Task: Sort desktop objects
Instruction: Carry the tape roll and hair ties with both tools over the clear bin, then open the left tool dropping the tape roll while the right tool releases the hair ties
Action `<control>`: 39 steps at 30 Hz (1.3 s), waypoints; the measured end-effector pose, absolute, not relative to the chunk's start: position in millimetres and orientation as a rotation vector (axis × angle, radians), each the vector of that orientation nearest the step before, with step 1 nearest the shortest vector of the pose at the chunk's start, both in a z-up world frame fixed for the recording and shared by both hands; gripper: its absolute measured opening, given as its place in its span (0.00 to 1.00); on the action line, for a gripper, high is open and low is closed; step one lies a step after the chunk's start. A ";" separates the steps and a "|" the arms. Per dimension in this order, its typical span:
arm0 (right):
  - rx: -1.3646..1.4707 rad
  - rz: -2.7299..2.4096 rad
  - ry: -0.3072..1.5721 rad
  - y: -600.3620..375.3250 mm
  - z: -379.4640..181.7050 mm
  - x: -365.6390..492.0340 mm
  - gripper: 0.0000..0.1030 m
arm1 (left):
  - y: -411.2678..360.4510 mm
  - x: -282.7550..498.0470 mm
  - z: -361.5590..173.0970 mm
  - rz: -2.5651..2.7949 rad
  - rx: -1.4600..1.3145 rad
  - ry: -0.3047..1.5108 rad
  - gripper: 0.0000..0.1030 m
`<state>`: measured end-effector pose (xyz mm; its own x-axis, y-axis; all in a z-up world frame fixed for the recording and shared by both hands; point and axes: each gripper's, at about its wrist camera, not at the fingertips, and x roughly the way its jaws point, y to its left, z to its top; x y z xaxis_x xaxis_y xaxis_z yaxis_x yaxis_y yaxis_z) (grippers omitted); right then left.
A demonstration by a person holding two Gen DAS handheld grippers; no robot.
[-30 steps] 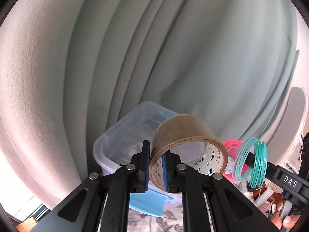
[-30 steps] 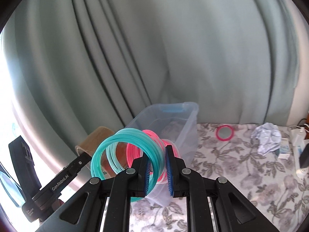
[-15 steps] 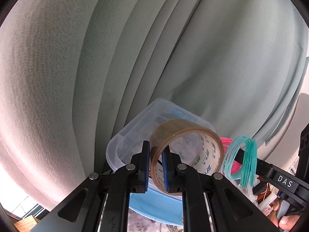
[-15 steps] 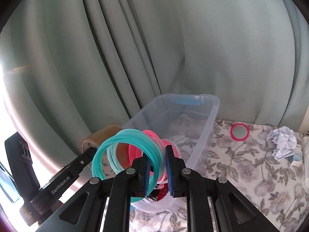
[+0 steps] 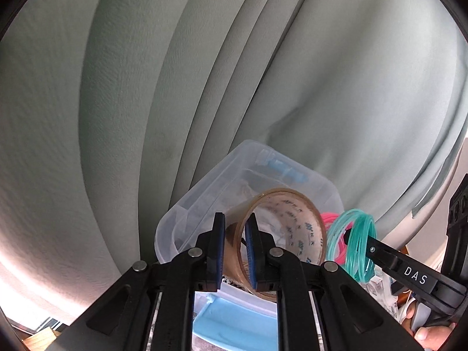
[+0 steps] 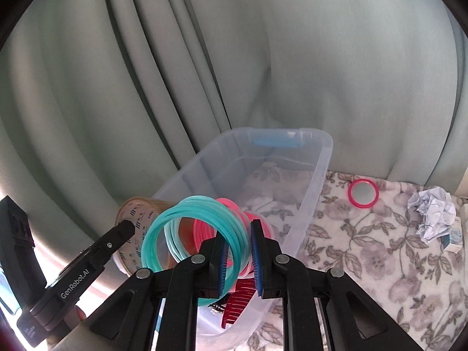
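My left gripper [image 5: 235, 248] is shut on the wall of a brown packing tape roll [image 5: 288, 225] and holds it over the near end of a clear plastic bin [image 5: 204, 187]. My right gripper [image 6: 237, 256] is shut on a bunch of teal and pink plastic rings [image 6: 201, 231], held above the bin [image 6: 316, 184] at its near left corner. The tape roll [image 6: 133, 213] and the left gripper show at the left of the right wrist view. The rings [image 5: 355, 242] show right of the tape in the left wrist view. A dark red hair claw [image 6: 238, 302] lies in the bin.
A grey-green curtain [image 6: 263, 58] hangs right behind the bin. On the floral cloth [image 6: 365, 248] right of the bin lie a small pink-rimmed mirror [image 6: 363, 193], a crumpled paper ball [image 6: 433, 216] and a small box [image 6: 454, 241]. A light blue lid [image 5: 234, 326] lies below the left gripper.
Both grippers have moved forward and higher over the bin, each keeping its grip. More of the bin's inside is in view.
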<state>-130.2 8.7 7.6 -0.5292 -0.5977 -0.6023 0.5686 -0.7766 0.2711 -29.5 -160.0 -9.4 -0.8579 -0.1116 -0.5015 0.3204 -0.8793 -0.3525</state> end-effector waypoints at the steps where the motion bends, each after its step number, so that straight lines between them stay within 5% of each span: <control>1: 0.926 -2.283 -0.053 8.2 5.7 -131.7 0.16 | -160.0 -31.0 -10.3 -2.749 0.712 0.636 0.12; 9: 0.956 -2.290 -0.060 7.7 -1.5 -137.7 0.19 | -157.6 -29.8 -8.7 -2.756 0.735 0.662 0.16; 12: 0.964 -2.292 -0.065 8.1 -2.8 -139.3 0.21 | -164.1 -52.7 -22.1 -2.762 0.723 0.669 0.30; 20: 0.941 -2.298 -0.068 9.9 0.9 -134.9 0.43 | -160.3 -54.9 -22.9 -2.754 0.732 0.659 0.33; 23: 0.919 -2.306 -0.068 11.4 4.1 -132.3 0.51 | -159.0 -60.6 -21.2 -2.755 0.725 0.657 0.41; 32: 0.896 -2.301 -0.064 15.1 10.5 -125.2 0.52 | -155.1 -40.0 -13.4 -2.760 0.708 0.645 0.59; 39: 0.877 -2.295 -0.065 19.7 15.1 -118.8 0.53 | -151.8 -36.9 -7.8 -2.753 0.702 0.632 0.63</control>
<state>-118.8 19.7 15.1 -0.5490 -0.6065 -0.5751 0.5731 -0.7740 0.2691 -36.9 -151.8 -7.8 -0.8584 -0.1135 -0.5003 0.3204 -0.8803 -0.3499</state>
